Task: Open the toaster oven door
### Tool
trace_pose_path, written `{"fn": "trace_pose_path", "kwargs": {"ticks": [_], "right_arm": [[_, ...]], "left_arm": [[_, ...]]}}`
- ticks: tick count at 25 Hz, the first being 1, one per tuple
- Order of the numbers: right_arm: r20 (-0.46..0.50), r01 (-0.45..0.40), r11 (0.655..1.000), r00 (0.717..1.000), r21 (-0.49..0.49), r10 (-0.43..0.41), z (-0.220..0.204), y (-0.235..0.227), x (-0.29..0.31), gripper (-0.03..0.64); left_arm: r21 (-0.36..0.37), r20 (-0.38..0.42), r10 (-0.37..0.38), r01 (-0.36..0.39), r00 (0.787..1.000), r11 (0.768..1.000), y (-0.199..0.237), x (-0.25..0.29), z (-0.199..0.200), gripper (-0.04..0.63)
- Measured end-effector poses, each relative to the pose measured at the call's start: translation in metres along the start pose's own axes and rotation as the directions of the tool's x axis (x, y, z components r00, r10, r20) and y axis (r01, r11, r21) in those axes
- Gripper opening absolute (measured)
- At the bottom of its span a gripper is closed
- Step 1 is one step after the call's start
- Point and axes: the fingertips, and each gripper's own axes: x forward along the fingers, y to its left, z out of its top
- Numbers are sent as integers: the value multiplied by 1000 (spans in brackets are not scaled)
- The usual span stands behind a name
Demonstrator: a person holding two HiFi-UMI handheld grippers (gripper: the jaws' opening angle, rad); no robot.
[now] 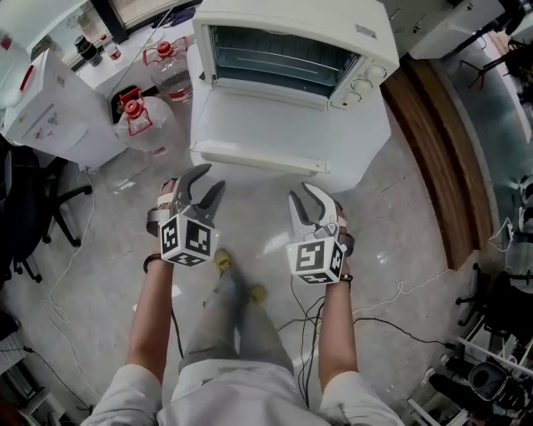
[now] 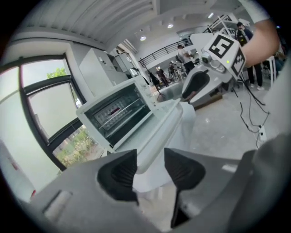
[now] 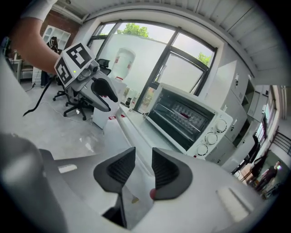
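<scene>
Far and central in the head view: a boxy toaster oven (image 1: pixel 333 21) in glossy cream-white enamel, rounded at the corners. Door (image 1: pixel 275 125) already dropped flat toward the near side, a smooth pale slab ending in a long bar handle (image 1: pixel 258 160). Inside the dark cavity, thin wire rack (image 1: pixel 275 54) bars; on the right of the front panel, round white knobs (image 1: pixel 366 79) in a column. Underneath, a white round-cornered tabletop (image 1: pixel 375 125).

Nearer, on either side of the handle and clear of it: left tongs (image 1: pixel 214 176) and right tongs (image 1: pixel 300 191), both of matte grey plastic with curved, beak-like arms. Each topped with a cube (image 1: pixel 187 241) of black-and-white square markers. Seen from the left gripper view, left tongs (image 2: pixel 150 168) parted by a moderate gap, ribbed black pads (image 2: pixel 116 175) bare, gripping nothing, only the far door edge showing through. Likewise in the right gripper view: right tongs (image 3: pixel 143 168) moderately apart, ridged pads (image 3: pixel 166 170) closed on nothing.

Farther out: polished grey floor (image 1: pixel 100 241), faintly mirror-like; at far left, clear plastic bottles (image 1: pixel 137 116) with red caps; near right, thin dark cables (image 1: pixel 375 320) looping across the floor.
</scene>
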Motion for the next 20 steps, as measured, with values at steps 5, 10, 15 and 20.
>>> {"fn": "trace_pose_path", "kwargs": {"ticks": [5, 10, 15, 20], "right_arm": [[44, 27, 995, 999, 97, -31, 26, -16, -34, 103], [53, 55, 987, 997, 153, -64, 49, -28, -64, 64], [84, 75, 971, 992, 228, -96, 70, -43, -87, 32], [84, 94, 961, 989, 261, -120, 82, -49, -107, 6]], "left_arm": [[-143, 25, 41, -37, 999, 989, 12, -35, 19, 163], [-241, 41, 72, -60, 997, 969, 21, -67, 36, 138], [-274, 64, 104, -83, 993, 958, 31, -86, 61, 104], [-325, 79, 138, -106, 987, 940, 41, -106, 75, 74]]}}
